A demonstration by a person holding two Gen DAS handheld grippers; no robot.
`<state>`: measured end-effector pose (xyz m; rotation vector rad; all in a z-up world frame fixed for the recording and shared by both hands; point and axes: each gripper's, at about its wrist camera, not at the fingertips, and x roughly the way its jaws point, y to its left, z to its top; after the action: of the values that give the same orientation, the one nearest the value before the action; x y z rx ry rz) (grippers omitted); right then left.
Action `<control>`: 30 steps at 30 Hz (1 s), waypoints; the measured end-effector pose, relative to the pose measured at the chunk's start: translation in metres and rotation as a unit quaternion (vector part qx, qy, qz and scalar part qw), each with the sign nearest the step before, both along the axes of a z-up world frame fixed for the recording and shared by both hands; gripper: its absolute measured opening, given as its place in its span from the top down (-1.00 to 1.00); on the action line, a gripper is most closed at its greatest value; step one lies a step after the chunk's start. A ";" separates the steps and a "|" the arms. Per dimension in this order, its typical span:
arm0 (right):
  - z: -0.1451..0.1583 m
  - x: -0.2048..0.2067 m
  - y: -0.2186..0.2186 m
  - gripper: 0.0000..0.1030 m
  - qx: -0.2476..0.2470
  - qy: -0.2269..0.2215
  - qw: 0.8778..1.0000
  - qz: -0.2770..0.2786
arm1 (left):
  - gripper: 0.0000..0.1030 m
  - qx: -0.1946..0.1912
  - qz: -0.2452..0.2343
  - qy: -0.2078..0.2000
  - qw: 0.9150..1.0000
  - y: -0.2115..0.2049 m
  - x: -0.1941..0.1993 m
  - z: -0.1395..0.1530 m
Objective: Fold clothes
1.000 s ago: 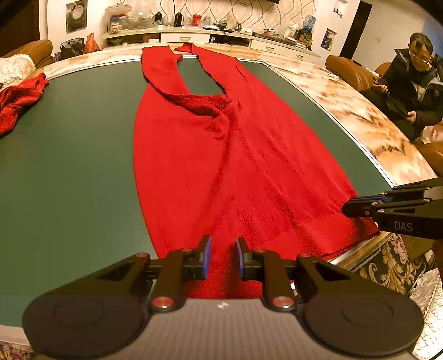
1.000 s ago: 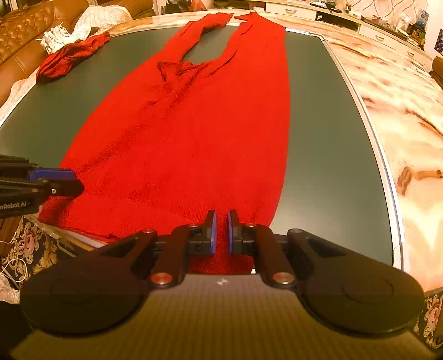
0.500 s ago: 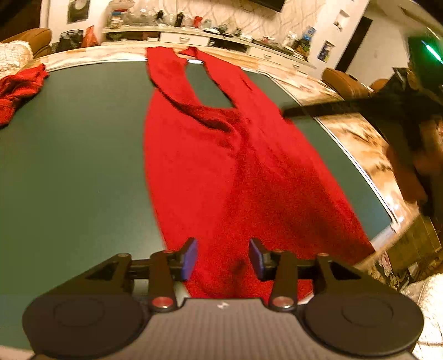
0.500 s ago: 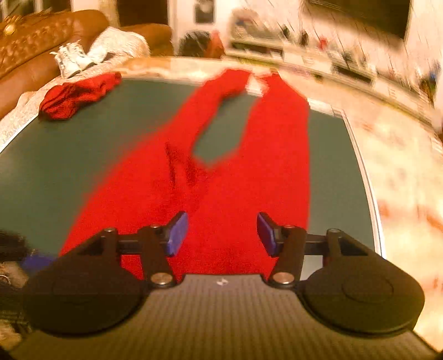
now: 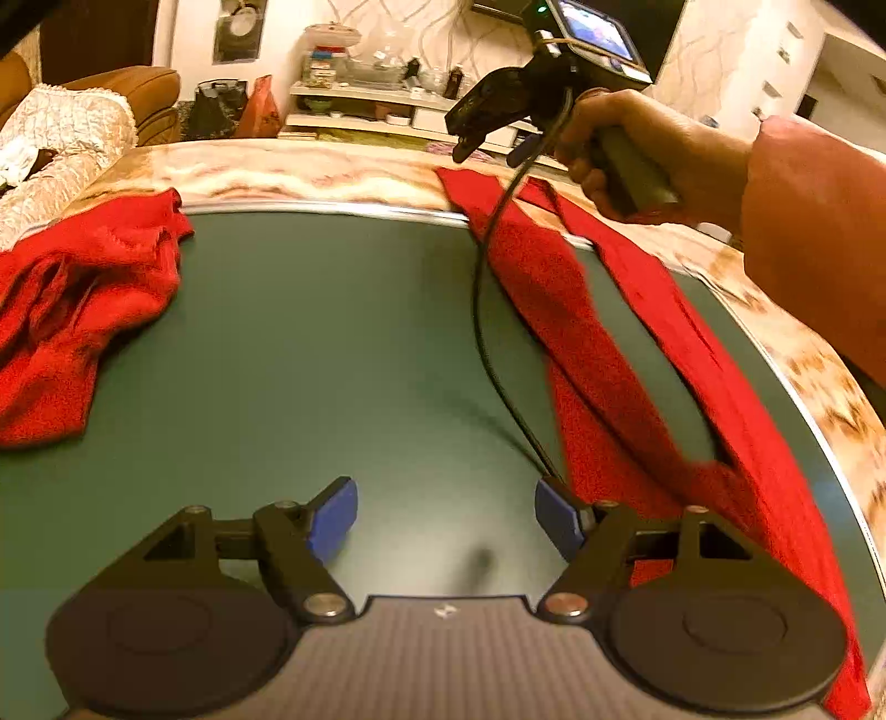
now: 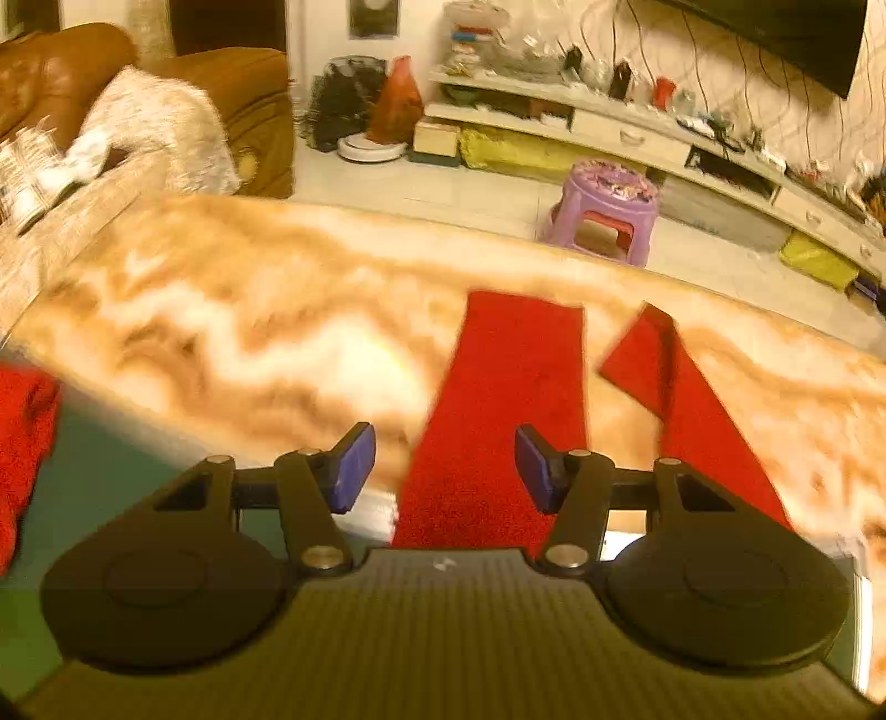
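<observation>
My left gripper point(image 5: 446, 518) hangs released over green mat point(image 5: 310, 354); right gripper point(image 6: 446, 462), also released, alone shows the red garment point(image 6: 498, 410) ends.

A home living room is indicated. A brown leather sofa point(image 6: 238, 105) draped with a cream throw point(image 6: 149, 138) is seen left of a long low media cabinet point(image 6: 637, 133) cluttered with bottles and cables. A dark wall-mounted television point(image 6: 786, 39) is hung above the cabinet, and 1 purple plastic stool point(image 6: 606, 213) is placed on the tiled floor before it.
</observation>
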<state>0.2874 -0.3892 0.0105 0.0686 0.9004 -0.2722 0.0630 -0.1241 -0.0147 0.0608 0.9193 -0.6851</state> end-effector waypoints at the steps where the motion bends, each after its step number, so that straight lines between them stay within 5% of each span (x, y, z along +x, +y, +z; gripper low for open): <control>1: -0.006 0.015 -0.001 -0.23 0.001 0.005 1.000 -0.003 | -0.51 -0.004 0.003 -0.001 1.000 0.000 0.009 -0.001; 8: -0.043 0.058 -0.016 -0.23 0.014 0.044 0.999 -0.025 | -0.53 -0.023 0.003 -0.009 1.000 -0.006 0.046 -0.016; 13: -0.047 0.067 -0.023 0.32 0.020 0.054 0.998 -0.015 | -0.56 -0.047 -0.013 -0.004 0.999 -0.002 0.046 -0.017; 20: -0.065 0.076 -0.031 0.43 0.033 0.061 0.997 -0.035 | -0.66 -0.066 -0.016 -0.003 0.998 0.003 0.042 -0.020; 22: -0.065 0.077 -0.029 0.82 0.021 0.068 0.997 -0.040 | -0.70 -0.063 -0.020 -0.007 0.998 0.002 0.041 -0.021; 27: -0.050 0.069 -0.024 0.95 0.018 0.053 0.997 -0.058 | -0.70 -0.063 -0.025 -0.011 0.998 0.001 0.041 -0.023; 30: -0.018 0.059 -0.006 0.95 0.051 0.021 0.998 -0.023 | -0.70 -0.079 -0.018 -0.003 0.997 0.006 0.046 -0.024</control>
<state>0.3469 -0.3955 -0.0071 0.1782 0.9543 -0.2711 0.1088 -0.1177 -0.0388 -0.0618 0.8576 -0.7887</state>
